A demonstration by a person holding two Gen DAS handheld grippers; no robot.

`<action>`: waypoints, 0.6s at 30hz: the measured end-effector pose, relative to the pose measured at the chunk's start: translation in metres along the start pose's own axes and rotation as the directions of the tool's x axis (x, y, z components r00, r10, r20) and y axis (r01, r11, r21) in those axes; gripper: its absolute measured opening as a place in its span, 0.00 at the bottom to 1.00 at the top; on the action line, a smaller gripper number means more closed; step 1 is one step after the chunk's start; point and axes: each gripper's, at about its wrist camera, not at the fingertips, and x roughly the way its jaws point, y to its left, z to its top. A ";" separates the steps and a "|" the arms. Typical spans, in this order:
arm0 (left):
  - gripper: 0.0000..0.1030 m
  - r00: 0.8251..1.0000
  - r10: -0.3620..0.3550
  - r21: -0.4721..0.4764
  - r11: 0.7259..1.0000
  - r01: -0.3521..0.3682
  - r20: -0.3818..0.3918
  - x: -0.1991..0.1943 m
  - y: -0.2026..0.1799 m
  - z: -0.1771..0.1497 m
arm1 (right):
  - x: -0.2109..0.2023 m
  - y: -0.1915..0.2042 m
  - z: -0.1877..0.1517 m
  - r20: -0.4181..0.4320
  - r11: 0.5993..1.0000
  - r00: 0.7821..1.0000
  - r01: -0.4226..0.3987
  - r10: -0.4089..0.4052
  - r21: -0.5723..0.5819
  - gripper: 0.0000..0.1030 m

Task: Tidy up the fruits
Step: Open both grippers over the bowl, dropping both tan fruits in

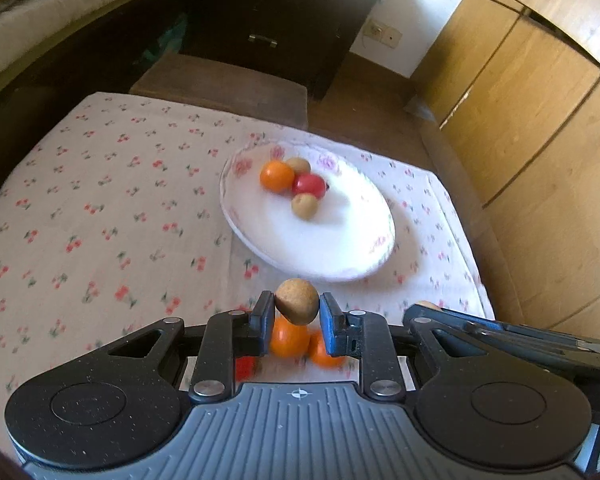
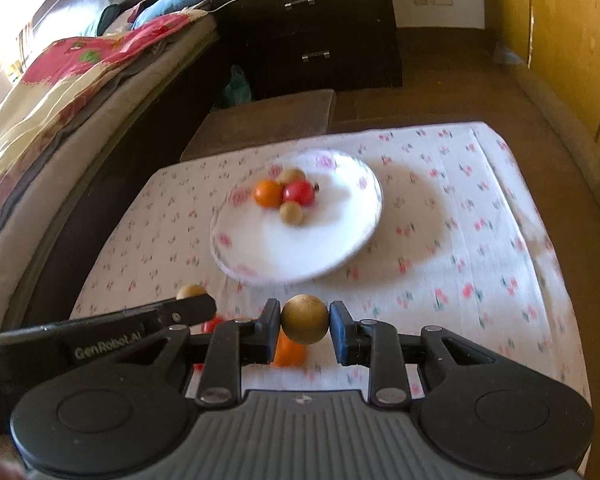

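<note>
While my left gripper (image 1: 296,312) is clamped on a small tan-brown round fruit (image 1: 297,301), my right gripper (image 2: 305,320) pinches a second brown fruit (image 2: 304,319) of the same kind between its blue pads, and both fruits hang clear above the cloth. Seen from the right wrist, the left gripper's dark finger (image 2: 188,307) reaches in from the left edge, with its fruit peeking over the tip. Just beneath my jaws, two orange fruits (image 1: 290,337) lie side by side on the table, with something red (image 1: 245,367) beside them that I cannot identify. Farther out sits a white plate (image 1: 340,256) with a pink floral rim, holding a touching cluster: one orange fruit (image 1: 277,176), one red fruit (image 1: 309,185) and two brown ones (image 1: 304,205). Everything rests on a white tablecloth (image 1: 100,208) printed with small cherries. Beyond the table stand a dark drawer unit (image 2: 312,28) and a bed (image 2: 68,92).
</note>
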 end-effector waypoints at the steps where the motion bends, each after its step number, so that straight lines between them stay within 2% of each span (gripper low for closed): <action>1: 0.31 1.000 0.000 -0.004 1.000 0.000 -0.001 0.005 0.000 0.005 | 0.006 0.001 0.006 -0.001 1.000 1.000 0.000 0.000 -0.001 0.28; 8: 0.30 1.000 0.022 -0.009 1.000 -0.022 -0.005 0.031 0.003 0.026 | 0.042 0.003 0.032 -0.012 1.000 1.000 0.006 -0.006 -0.003 0.28; 18: 0.30 0.999 0.046 -0.021 0.999 -0.047 -0.024 0.053 0.007 0.034 | 0.066 -0.001 0.040 -0.020 1.000 0.999 0.026 -0.026 0.001 0.29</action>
